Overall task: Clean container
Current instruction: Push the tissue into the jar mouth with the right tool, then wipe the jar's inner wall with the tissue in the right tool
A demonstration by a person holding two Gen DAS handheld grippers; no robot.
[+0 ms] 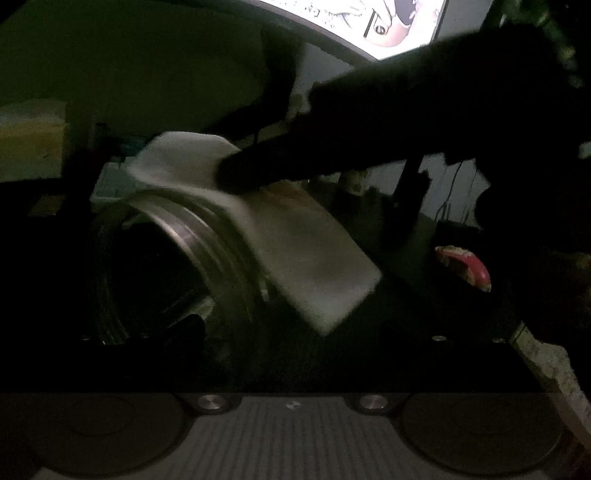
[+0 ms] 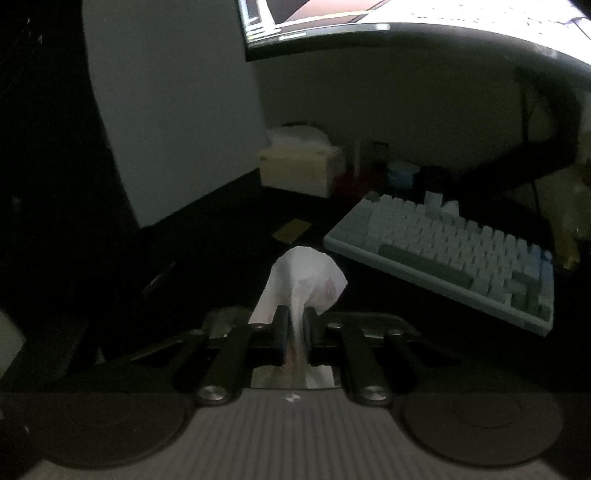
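In the dim left wrist view a round steel container [image 1: 177, 258] lies on its side between my left gripper's fingers [image 1: 184, 328], rim facing right; the left gripper appears shut on it. A white tissue [image 1: 295, 243] drapes over the rim. The right gripper [image 1: 240, 173] comes in from the upper right as a dark shape, pinching the tissue at the container's top edge. In the right wrist view, my right gripper [image 2: 295, 325] is shut on the white tissue [image 2: 306, 280], which sticks up past the fingertips.
A lit monitor [image 1: 369, 22] hangs above. A grey-blue keyboard [image 2: 454, 254] lies to the right on the dark desk. A beige box [image 2: 299, 170] and small items stand by the back wall. A red and white object [image 1: 465, 266] lies to the right.
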